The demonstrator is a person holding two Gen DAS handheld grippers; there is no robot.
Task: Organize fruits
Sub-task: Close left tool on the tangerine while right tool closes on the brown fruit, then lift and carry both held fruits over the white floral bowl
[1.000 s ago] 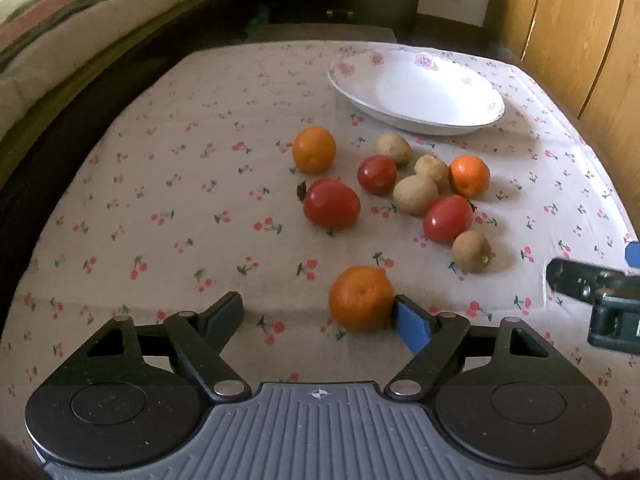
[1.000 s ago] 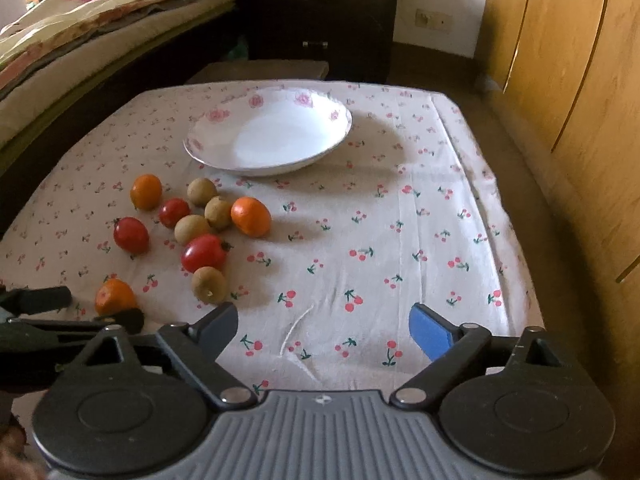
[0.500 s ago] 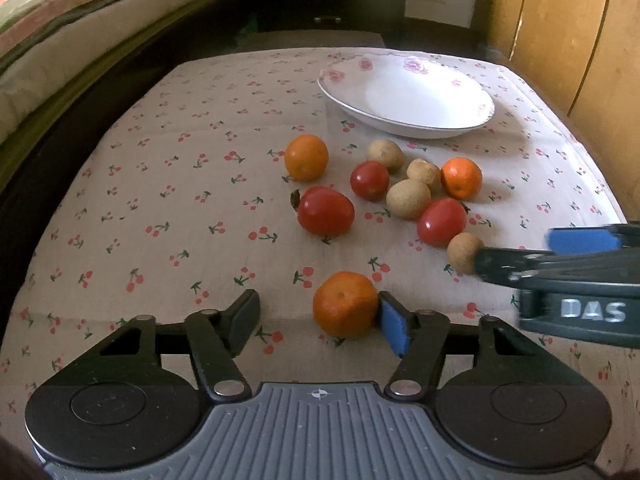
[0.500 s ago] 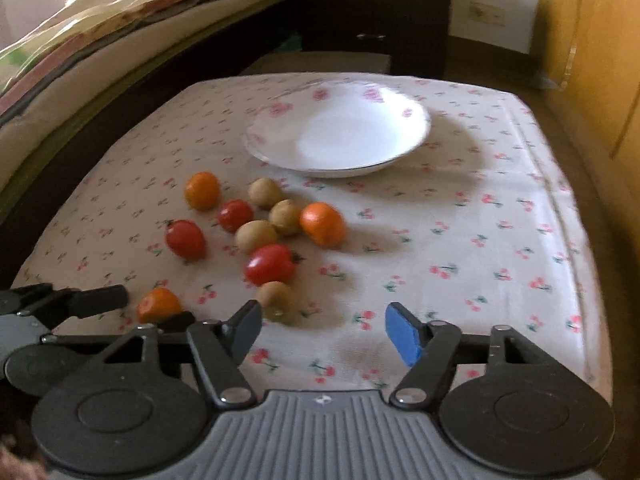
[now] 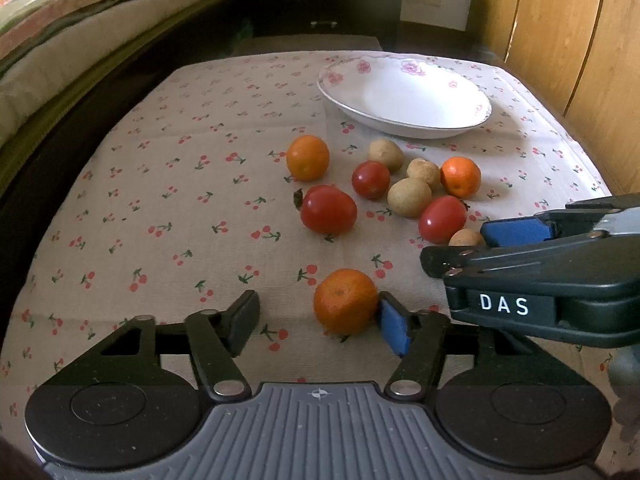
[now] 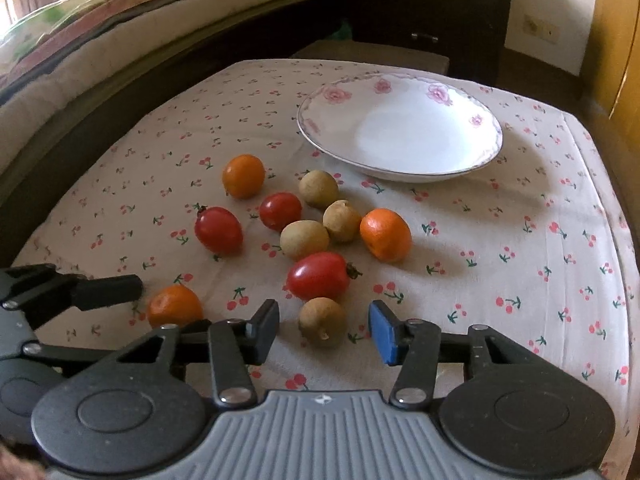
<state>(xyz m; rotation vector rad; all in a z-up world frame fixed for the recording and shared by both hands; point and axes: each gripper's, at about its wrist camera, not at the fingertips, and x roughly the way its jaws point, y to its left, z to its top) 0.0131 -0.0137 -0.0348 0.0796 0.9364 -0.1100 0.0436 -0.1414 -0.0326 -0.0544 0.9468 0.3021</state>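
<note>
Oranges, red tomatoes and brown longan-like fruits lie on a cherry-print cloth before a white floral bowl (image 5: pixel 404 98), also in the right wrist view (image 6: pixel 400 128). My left gripper (image 5: pixel 320 322) is open; a near orange (image 5: pixel 345 300) touches its blue right pad, with a gap to the left finger. My right gripper (image 6: pixel 325 326) is open around a small brown fruit (image 6: pixel 322 321), with gaps on both sides. That gripper reaches in from the right in the left wrist view (image 5: pixel 460 246), half hiding the same fruit (image 5: pixel 466 237). The near orange also shows in the right wrist view (image 6: pixel 175 306).
The bowl holds nothing. A red tomato (image 6: pixel 317 275) sits just beyond the brown fruit. A bed with blankets (image 5: pixel 80 40) runs along the left, a dark dresser (image 6: pixel 428 12) stands behind, wooden panels (image 5: pixel 560 40) on the right. The table edge drops off at right.
My right gripper swept left and forward to straddle the small brown fruit, and its jaws narrowed a little. My left gripper narrowed slightly, with the near orange still at its blue pad.
</note>
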